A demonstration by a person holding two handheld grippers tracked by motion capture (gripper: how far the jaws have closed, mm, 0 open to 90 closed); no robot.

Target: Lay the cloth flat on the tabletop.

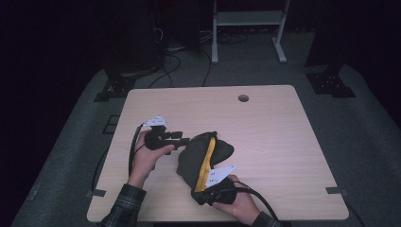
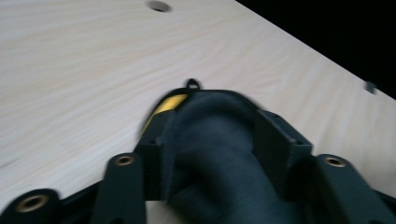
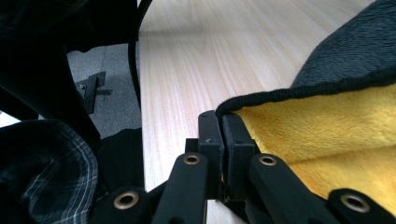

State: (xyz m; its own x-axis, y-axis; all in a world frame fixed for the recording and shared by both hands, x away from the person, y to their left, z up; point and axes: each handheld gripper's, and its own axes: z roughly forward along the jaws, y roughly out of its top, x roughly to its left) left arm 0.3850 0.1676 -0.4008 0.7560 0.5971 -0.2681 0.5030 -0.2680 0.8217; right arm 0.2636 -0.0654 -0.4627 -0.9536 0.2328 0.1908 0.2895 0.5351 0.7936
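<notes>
Cloth pinched at one corner, bunched in the other jaws

Fleece is what I have in both hands: a soft cloth [image 1: 204,158], dark grey on one face and bright yellow on the other, edged with a black binding. It lies heaped near the middle of the wooden table [image 1: 265,127], closer to my edge than to the far one, folded over itself so that a yellow strip runs down its length between two dark lobes.

My right gripper [image 3: 219,135] is clenched on the bound edge at a corner of the cloth; the two pads meet with only the hem between them, the yellow pile spreading away to the side. I judge that this thin grip is there to keep one corner fixed while the rest is drawn out.

My left gripper [image 2: 210,140] stands half spread, with a thick roll of the dark face bulging up between the jaws. The picture is blurred, and I cannot tell for sure whether the pads press on the roll or merely flank it; it fills the gap from side to side. A small black hanging loop [image 2: 193,84] pokes out beyond the bunch, beside a sliver of yellow.

Beyond the cloth, the round cable hole [image 1: 243,98] sits well apart, near the far edge.
</notes>
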